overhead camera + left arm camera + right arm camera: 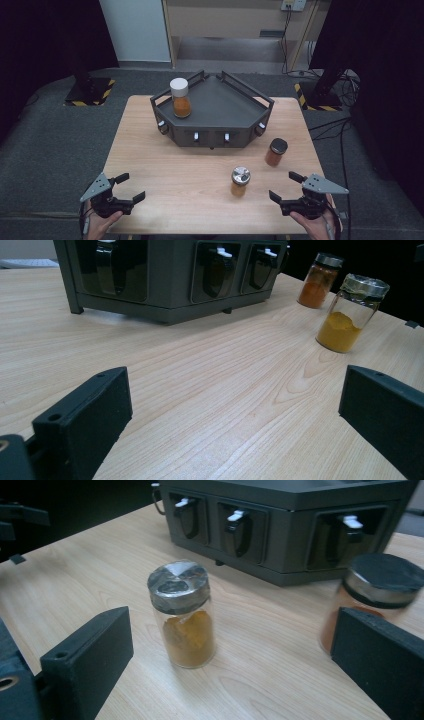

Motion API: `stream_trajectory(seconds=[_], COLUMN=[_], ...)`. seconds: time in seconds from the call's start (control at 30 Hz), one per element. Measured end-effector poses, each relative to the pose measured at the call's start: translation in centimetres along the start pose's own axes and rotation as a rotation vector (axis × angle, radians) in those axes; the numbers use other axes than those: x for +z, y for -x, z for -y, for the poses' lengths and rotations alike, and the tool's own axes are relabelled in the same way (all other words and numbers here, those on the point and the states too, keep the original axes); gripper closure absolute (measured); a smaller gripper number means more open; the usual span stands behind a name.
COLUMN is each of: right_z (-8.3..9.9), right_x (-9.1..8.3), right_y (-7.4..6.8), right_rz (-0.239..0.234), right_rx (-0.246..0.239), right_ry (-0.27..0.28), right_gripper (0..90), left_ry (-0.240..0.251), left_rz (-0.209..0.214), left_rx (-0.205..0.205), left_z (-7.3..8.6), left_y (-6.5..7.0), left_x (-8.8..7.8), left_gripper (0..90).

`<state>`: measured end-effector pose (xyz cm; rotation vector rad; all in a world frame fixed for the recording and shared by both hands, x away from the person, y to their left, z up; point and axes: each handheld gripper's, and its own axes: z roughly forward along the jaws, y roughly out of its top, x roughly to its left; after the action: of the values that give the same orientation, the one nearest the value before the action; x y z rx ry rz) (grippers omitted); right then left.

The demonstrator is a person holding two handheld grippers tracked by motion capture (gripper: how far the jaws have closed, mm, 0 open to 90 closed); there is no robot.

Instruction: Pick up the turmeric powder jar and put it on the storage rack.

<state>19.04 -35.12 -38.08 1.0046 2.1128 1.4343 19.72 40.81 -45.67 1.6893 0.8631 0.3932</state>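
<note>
High view: the left gripper (131, 187) and the right gripper (282, 186) are resting at the near edge of the wooden table (150, 150), well apart from each other.
Left gripper: its jaws are standing wide apart and are gripping nothing; bare table is lying between them in the left gripper view.
Right gripper: its jaws are spread wide, released, with nothing clamped.
Silver-lidded jar (240, 181): it is standing upright just ahead of the right gripper, toward its inner side; in the right gripper view the jar (183, 614) is sitting between the jaw lines but beyond the tips, apart from both. It is holding yellow-orange powder.
Black-lidded jar (275, 152): it is standing upright farther ahead of the right gripper; in the right gripper view its base is sitting behind the right-hand jaw, and contact cannot be judged, as the jar is blurred there.
Dark rack (215, 102): it is sitting well ahead of both grippers, mid-table.
White-lidded jar (180, 97): it is standing upright on the rack's top, on the side nearer the left gripper.
</note>
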Motion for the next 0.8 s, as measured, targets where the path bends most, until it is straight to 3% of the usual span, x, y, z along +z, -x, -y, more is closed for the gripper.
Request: stream_trajectory(seconds=[0.8], right_z=[-2.2], right_x=[6.7], right_y=[-0.3], right_rz=[-0.119], right_rx=[-0.034], right_ry=[-0.066], right_gripper=[6.3], left_ry=[-0.005], left_rz=[0.014], left_rx=[0.002], left_z=[-0.1], left_y=[-0.1], left_x=[0.1], left_gripper=[0.0])
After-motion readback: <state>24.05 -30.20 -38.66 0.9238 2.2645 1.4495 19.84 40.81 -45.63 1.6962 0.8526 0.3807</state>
